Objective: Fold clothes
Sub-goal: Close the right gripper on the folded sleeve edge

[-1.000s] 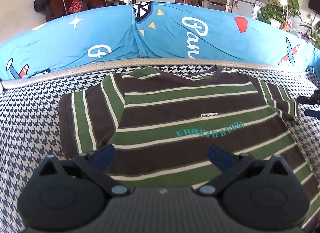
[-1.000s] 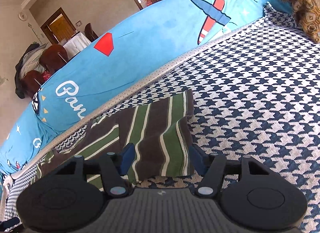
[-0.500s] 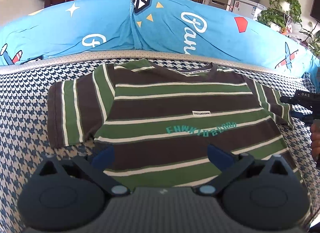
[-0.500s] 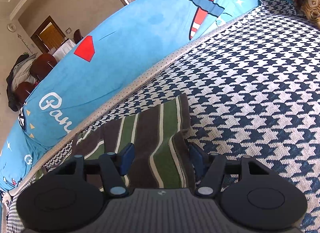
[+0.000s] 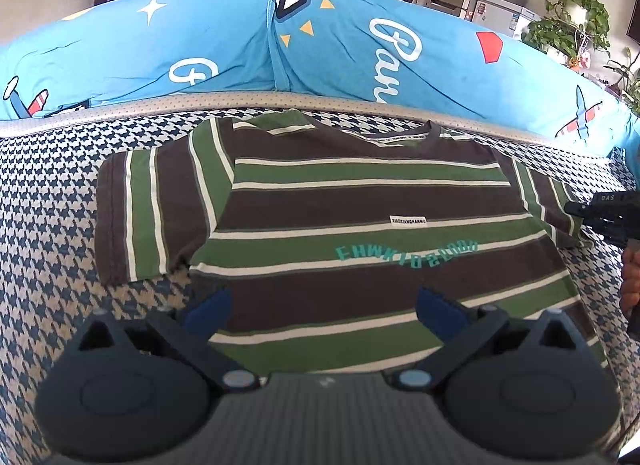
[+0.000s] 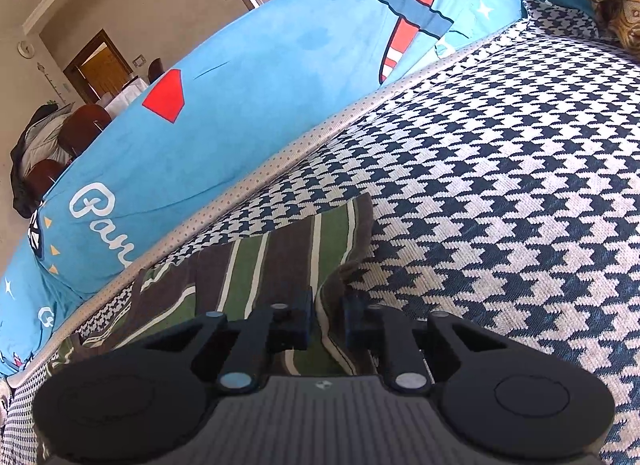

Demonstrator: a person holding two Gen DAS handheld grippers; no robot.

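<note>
**Right claw closes on the sleeve**

Since the earlier frames, the right claw (image 6: pixel 326 315) has just been closing: its jaws stood wide to either side of the sleeve (image 6: pixel 288 253) edge and are now pinched together on a raised fold of that cloth.

The houndstooth sofa seat (image 5: pixel 48 233) carries everything, with the blue printed cushion (image 5: pixel 200 49) running along its back. The striped T-shirt (image 5: pixel 360 225) lies spread flat on the seat, chest up, collar toward the cushion and both sleeves out to the sides. The left claw (image 5: pixel 322 305) hangs over the shirt's lower hem with its jaws apart and nothing between them; whether its tips touch the cloth is hard to judge from this angle. At the left view's right edge a hand (image 5: pixel 630 277) shows, just beside the sleeve.
</note>
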